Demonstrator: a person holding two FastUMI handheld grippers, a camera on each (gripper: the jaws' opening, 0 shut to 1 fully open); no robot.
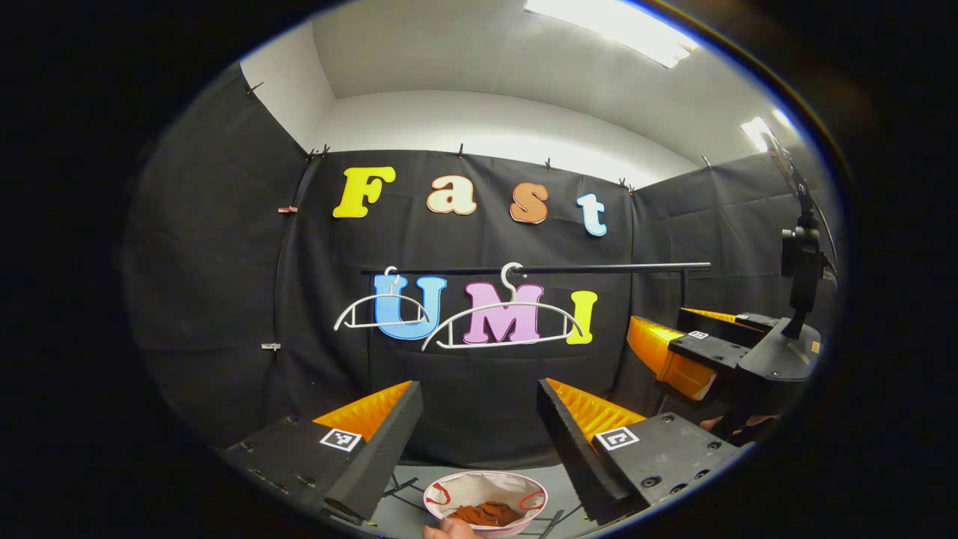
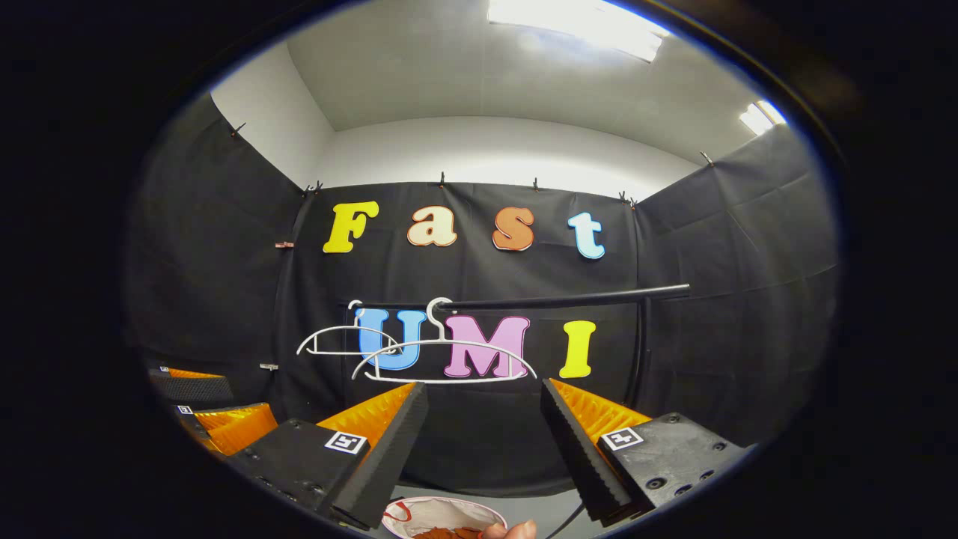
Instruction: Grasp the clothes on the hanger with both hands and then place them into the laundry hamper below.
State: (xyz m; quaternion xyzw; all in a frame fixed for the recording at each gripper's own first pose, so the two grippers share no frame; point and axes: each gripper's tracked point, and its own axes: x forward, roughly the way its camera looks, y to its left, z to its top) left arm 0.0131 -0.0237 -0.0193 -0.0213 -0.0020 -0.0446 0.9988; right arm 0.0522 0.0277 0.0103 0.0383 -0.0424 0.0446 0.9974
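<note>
Both claws are gaping wide, gripping nothing, above the hamper.

Your left claw and right claw are hovering over the laundry hamper; rust-brown clothes are lying inside, directly below; both hangers are hanging bare.

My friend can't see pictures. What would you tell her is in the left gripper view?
Two bare white hangers hang on a black rail against black cloth. Below, between the open left gripper fingers, a white hamper holds reddish-brown clothes. The right gripper is open at the right edge.
</note>
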